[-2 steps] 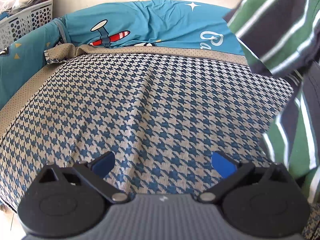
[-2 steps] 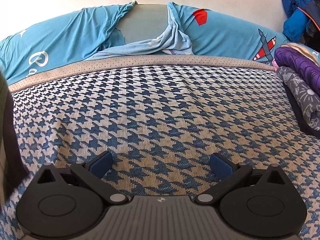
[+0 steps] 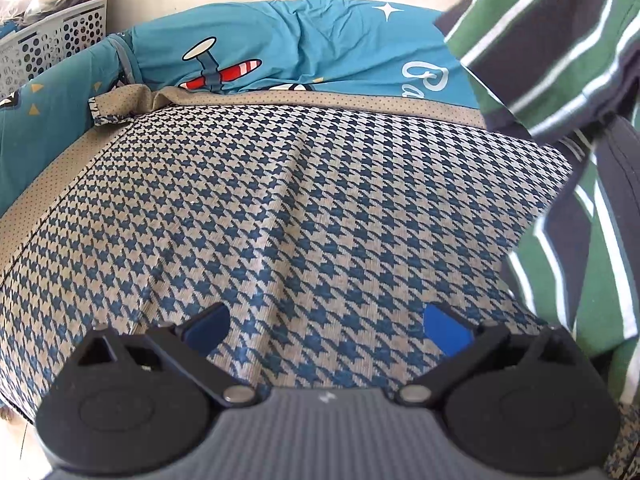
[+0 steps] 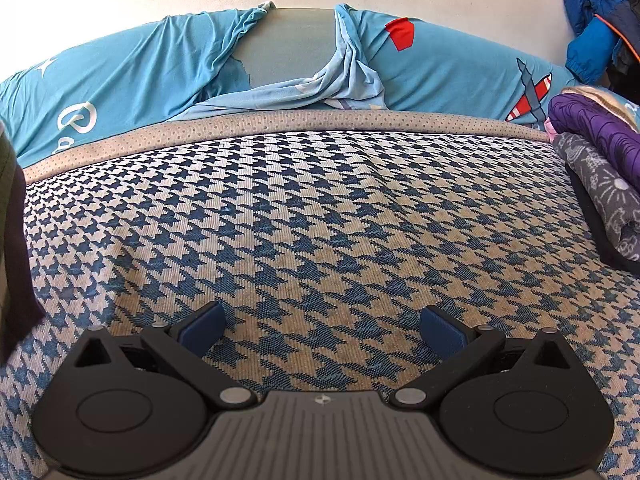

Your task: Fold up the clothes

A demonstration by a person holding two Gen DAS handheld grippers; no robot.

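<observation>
A green, navy and white striped garment (image 3: 568,40) hangs in the air at the right of the left wrist view, its lower part (image 3: 576,248) draping down beside the bed. A dark sliver of it (image 4: 12,240) shows at the left edge of the right wrist view. My left gripper (image 3: 326,326) is open over the blue houndstooth bed cover (image 3: 280,200), nothing between its blue pads. My right gripper (image 4: 322,330) is open too, low over the same cover (image 4: 320,208), holding nothing. What holds the striped garment up is hidden.
Teal cartoon-print bedding (image 3: 280,40) runs along the far edge against the wall. A white perforated basket (image 3: 48,48) stands far left. Folded purple (image 4: 596,132) and grey patterned (image 4: 600,196) clothes are stacked at the right, with blue jackets (image 4: 596,20) hanging behind.
</observation>
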